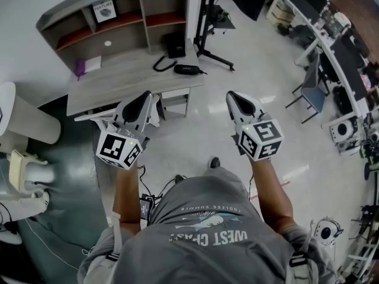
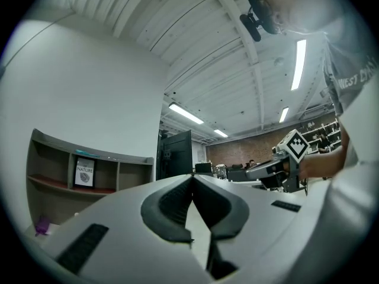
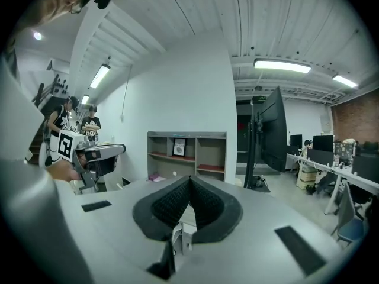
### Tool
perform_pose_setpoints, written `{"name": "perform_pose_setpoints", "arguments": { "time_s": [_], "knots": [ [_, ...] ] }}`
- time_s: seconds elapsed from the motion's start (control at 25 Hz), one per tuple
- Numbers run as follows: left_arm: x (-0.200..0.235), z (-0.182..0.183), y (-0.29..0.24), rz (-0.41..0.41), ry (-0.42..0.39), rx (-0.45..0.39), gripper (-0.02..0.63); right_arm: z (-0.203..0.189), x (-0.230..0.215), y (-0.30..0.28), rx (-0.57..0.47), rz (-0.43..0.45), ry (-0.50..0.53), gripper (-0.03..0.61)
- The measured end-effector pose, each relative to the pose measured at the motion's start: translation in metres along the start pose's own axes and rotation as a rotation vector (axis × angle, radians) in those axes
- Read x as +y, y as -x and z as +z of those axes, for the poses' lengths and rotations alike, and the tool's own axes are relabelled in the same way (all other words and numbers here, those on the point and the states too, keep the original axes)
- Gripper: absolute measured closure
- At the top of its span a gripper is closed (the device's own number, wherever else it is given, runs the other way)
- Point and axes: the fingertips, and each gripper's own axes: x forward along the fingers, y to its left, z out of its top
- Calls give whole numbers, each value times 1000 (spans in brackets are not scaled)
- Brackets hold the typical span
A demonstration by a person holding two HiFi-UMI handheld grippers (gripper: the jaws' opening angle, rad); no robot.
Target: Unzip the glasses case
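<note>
Ahead, a long grey wooden desk (image 1: 121, 78) with a shelved back stands in front of the person. The left gripper (image 1: 146, 96) and right gripper (image 1: 231, 96) hover short of it, each with jaws pressed together on nothing. A small black oblong glasses case (image 1: 186, 69) lies near the desk's right end, well apart from both.

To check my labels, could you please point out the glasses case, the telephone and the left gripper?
glasses case (image 1: 186, 69), head view, middle of its black top.
telephone (image 1: 174, 44), head view, centre of its black body.
left gripper (image 1: 146, 95), head view, between its closed fingertips.
</note>
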Motion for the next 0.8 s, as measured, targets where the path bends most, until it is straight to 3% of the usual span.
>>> {"name": "perform_pose_setpoints", "arguments": {
  "time_s": [0.48,0.8],
  "knots": [
    [48,-22,-3,88,3,57,614,-11,-17,-97,40,85,20,568],
    [90,-49,-40,149,22,124,614,-38,-56,-180,99,138,39,568]
  ]
}}
